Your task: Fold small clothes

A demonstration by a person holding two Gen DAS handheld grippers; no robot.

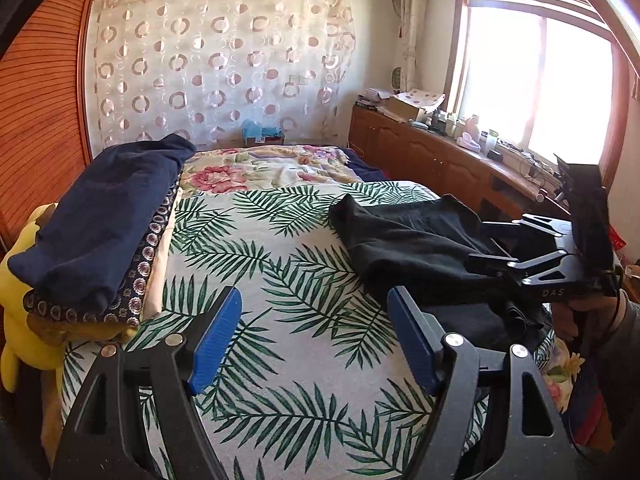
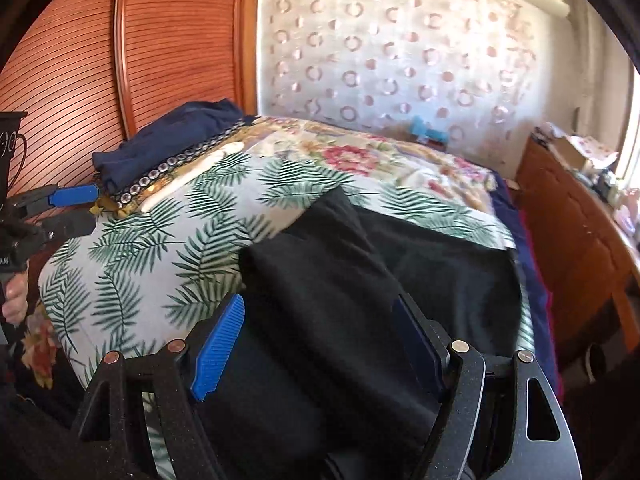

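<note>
Your left tongs (image 1: 316, 340) stand wide and empty over the palm-leaf bedsheet (image 1: 256, 276). Your right tongs (image 2: 320, 344) gape wide over the crumpled black cloth garment (image 2: 340, 280) lying on the bed's right side, pads not pressing it. Folded navy clothes (image 1: 108, 216) sit stacked left.

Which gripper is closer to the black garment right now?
Right. The right gripper hangs open directly over the black garment; the left gripper is open over bare leaf-print bedspread beside it.
</note>
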